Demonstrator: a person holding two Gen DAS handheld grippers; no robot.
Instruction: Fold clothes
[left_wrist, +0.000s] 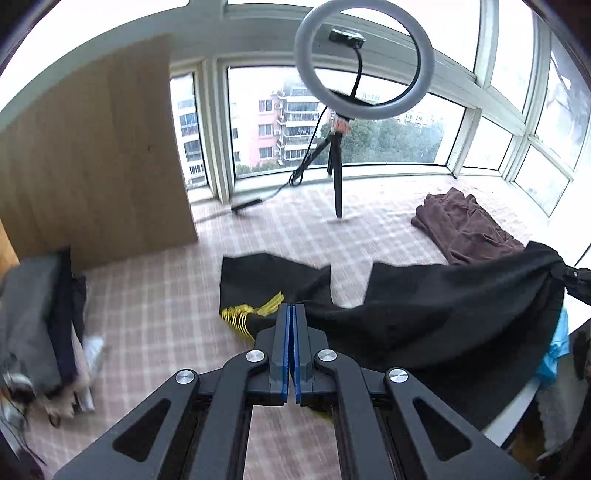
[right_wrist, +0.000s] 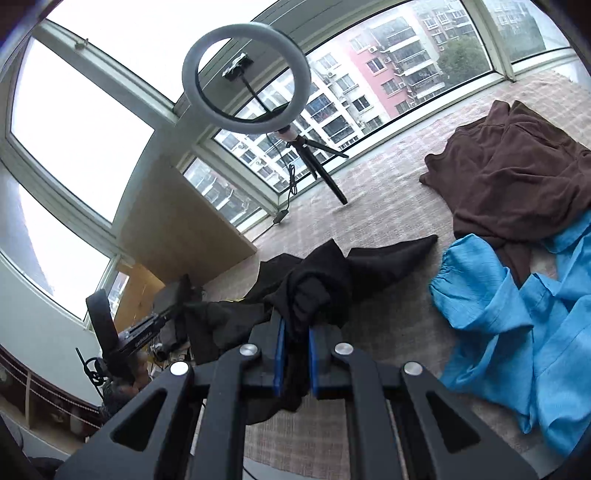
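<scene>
A black garment with a yellow print hangs stretched between my two grippers above the checked pink cloth surface. My left gripper is shut on one edge of it, near the yellow print. My right gripper is shut on a bunched corner of the same black garment; it shows at the right edge of the left wrist view. The garment's far part rests on the surface.
A brown garment lies crumpled at the far right, a blue garment nearer. A ring light on a tripod stands by the windows. A wooden board stands at left, with a pile of grey and dark clothes below it.
</scene>
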